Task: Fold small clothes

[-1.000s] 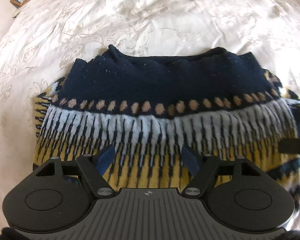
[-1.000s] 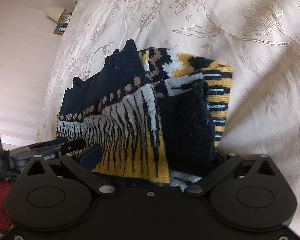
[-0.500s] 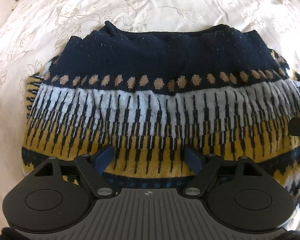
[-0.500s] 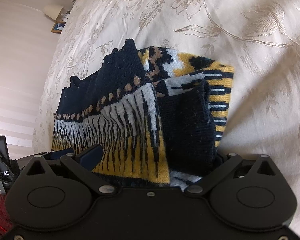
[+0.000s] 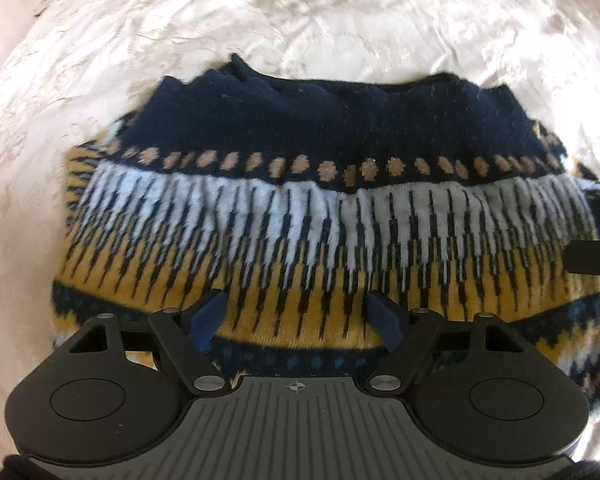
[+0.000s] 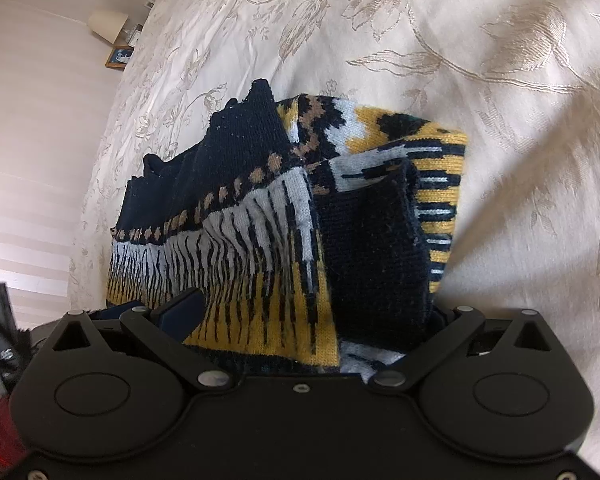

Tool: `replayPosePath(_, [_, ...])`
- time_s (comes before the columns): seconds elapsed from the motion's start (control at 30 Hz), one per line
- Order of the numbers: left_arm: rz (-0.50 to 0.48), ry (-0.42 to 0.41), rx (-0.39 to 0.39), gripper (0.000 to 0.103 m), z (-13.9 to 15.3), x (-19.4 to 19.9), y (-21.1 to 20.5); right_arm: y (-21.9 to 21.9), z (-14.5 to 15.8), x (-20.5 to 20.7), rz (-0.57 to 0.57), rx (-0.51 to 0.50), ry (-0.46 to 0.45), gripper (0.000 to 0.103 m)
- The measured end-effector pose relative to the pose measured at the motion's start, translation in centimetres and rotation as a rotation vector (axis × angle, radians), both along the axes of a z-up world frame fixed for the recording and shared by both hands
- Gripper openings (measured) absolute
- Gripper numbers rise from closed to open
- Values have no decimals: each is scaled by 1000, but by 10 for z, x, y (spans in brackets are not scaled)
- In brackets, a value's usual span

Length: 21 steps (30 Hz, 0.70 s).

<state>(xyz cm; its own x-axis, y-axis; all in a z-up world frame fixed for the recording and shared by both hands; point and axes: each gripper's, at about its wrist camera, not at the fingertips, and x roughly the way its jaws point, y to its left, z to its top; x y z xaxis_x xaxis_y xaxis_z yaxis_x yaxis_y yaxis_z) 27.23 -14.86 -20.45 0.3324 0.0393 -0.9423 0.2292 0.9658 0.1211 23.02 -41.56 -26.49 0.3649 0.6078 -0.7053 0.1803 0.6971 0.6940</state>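
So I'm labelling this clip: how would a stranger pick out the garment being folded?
On the cream floral bedspread lies one folded knit sweater. It has a navy top, tan dots, then white and mustard zigzag bands.

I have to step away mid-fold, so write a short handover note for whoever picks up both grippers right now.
Left gripper: its jaws are closing, wide apart over the yellow band of the sweater, pads not pressing on it; nothing is held.

Right gripper: wide, at the sweater's right end, with the folded edge bunched between the fingers; whether the pads bite cannot be told.

Sweater: lies on the cream floral bedspread, navy part on the far side.

Done: it is already doubled over, with layers stacked at the right end.

Left: probably flatten the raised end, make the last fold if needed, and smooth it.
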Motion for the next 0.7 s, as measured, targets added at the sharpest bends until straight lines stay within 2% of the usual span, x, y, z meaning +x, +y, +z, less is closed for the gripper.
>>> replayPosePath(0.2, [63, -49, -38, 75, 20, -37, 26, 1, 0, -1, -2, -3, -8, 103])
replayPosePath(0.33, [103, -59, -85, 75, 30, -64, 45, 3, 1, -7, 0, -12, -49, 103])
replayPosePath(0.5, [77, -37, -82, 75, 39, -90, 52, 10, 4, -16, -3, -55, -93, 103])
replayPosePath(0.63, [61, -38, -83, 75, 46, -107, 60, 12, 7, -12, -14, -63, -55, 103])
replayPosePath(0.67, [63, -42, -87, 75, 49, -110, 62, 12, 7, -10, -20, -51, -45, 101])
replayPosePath(0.7, [66, -46, -93, 75, 51, -112, 66, 11, 7, -9, -27, -37, -40, 90])
